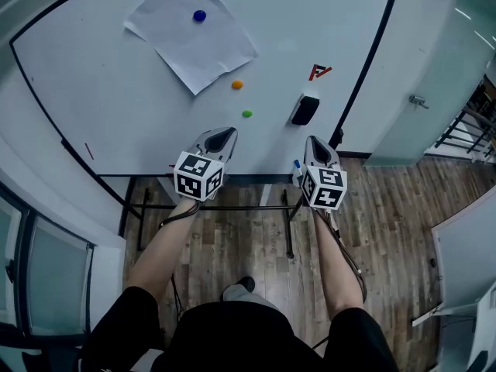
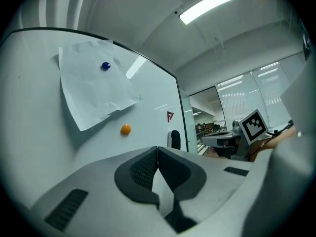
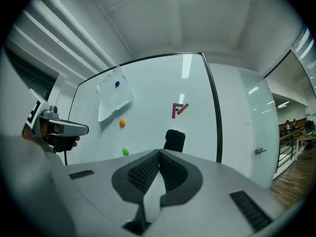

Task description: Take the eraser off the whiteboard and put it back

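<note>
Currently both grippers are clenched and empty. The left gripper shows its jaws pressed together with nothing between them, and the right gripper reads the same. The black eraser sits on the whiteboard, below the red mark, right of the green magnet, and just ahead of the right gripper.

Hazards I note from this position:
- With jaws closed, an advance by the right gripper would likely push the eraser along the board or knock it off — I judge the jaws must part first.
- A grip on one corner could twist the eraser free and drop it to the wooden floor.
- At replacement, an eraser set down tilted may not hold to the board.

Limits of view: the eraser's contact face is against the board, so I cannot tell how it holds. In the head view both grippers cover part of the board's lower edge — a small blue-tipped item there is too small to identify. The red mark is not legible.
</note>
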A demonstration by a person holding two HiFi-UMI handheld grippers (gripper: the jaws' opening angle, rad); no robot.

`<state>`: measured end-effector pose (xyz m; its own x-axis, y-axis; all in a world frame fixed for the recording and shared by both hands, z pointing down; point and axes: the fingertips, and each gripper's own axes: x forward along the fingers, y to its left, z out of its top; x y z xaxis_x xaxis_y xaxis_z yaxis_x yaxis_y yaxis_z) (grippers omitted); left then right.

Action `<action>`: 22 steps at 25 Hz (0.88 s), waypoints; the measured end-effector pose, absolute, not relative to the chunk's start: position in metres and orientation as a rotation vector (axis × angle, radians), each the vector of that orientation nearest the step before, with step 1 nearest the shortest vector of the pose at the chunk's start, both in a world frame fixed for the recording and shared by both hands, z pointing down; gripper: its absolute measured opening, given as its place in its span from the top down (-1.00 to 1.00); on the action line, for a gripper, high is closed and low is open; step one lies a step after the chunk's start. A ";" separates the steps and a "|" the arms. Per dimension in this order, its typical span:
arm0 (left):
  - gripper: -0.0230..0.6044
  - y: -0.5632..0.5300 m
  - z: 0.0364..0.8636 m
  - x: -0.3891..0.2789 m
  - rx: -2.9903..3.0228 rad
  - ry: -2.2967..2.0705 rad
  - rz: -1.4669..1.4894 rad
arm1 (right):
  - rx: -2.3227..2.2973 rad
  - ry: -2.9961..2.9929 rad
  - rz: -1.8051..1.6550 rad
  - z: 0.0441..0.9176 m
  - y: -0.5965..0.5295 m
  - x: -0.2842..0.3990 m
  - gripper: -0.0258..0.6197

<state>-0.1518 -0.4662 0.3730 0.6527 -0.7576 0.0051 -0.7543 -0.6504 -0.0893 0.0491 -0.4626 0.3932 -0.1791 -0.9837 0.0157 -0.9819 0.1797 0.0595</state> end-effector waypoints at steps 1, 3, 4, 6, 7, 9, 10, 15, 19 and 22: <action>0.86 -0.473 0.373 -0.147 -2.790 1.261 -0.067 | 1.988 -2.362 -0.063 0.393 -0.468 0.052 0.85; 0.86 -0.485 0.374 -0.138 -2.804 1.233 -0.075 | 1.999 -2.333 -0.082 0.393 -0.478 0.056 0.85; 0.85 -0.490 0.374 -0.134 -2.810 1.220 -0.077 | 2.002 -2.324 -0.084 0.393 -0.482 0.058 0.85; 0.86 -0.499 0.373 -0.127 -2.818 1.198 -0.077 | 2.014 -2.320 -0.067 0.394 -0.491 0.061 0.85; 0.86 -0.503 0.373 -0.125 -2.821 1.188 -0.078 | 2.020 -2.321 -0.054 0.394 -0.496 0.062 0.84; 0.85 -0.512 0.372 -0.122 -2.827 1.174 -0.082 | 2.018 -2.329 -0.039 0.396 -0.504 0.063 0.84; 0.85 -0.515 0.372 -0.121 -2.829 1.169 -0.083 | 2.007 -2.337 -0.032 0.397 -0.509 0.063 0.76; 0.85 -0.531 0.376 -0.119 -2.835 1.151 -0.092 | 1.981 -2.342 0.026 0.403 -0.533 0.062 0.05; 0.85 -0.542 0.381 -0.120 -2.837 1.143 -0.107 | 2.000 -2.322 0.036 0.406 -0.549 0.063 0.02; 0.85 -0.550 0.383 -0.121 -2.835 1.140 -0.116 | 2.020 -2.317 0.060 0.410 -0.560 0.066 0.01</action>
<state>-0.1212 -0.5498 0.3829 0.7197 -0.6932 0.0390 -0.6868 -0.7191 -0.1057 0.0661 -0.5601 0.4097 -0.1353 -0.9878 0.0764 -0.9905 0.1368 0.0145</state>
